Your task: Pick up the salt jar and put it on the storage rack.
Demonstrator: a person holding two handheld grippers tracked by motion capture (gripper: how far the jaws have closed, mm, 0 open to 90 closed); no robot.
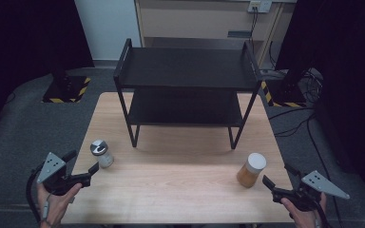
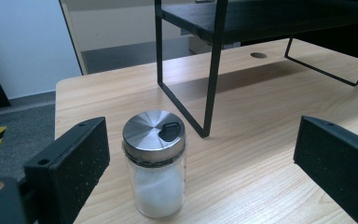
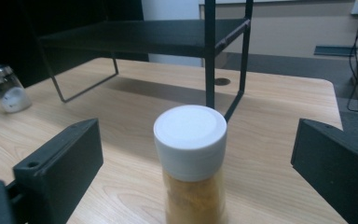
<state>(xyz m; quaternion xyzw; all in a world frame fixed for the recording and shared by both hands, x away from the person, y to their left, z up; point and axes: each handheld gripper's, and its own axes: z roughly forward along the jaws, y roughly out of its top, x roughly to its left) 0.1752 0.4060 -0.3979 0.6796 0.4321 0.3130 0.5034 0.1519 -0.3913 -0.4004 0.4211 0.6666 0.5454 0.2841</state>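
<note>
A glass shaker (image 1: 100, 154) with a metal lid and white powder stands near the table's left edge. In the left gripper view the shaker (image 2: 154, 168) is between the wide jaws of my left gripper (image 2: 203, 140), nearer the left jaw and touching neither. My left gripper (image 1: 81, 161) is open just before it. An orange spice jar (image 1: 251, 170) with a white lid stands at the right. My right gripper (image 1: 276, 175) is open. Its jaws flank the jar (image 3: 191, 163) with a gap on both sides.
A black two-tier rack (image 1: 185, 71) stands at the back middle of the wooden table (image 1: 180, 180); its legs (image 2: 212, 93) rise just beyond the shaker. Both shelves look bare. Dark floor, cables and stands with hazard stripes (image 1: 66, 90) surround the table.
</note>
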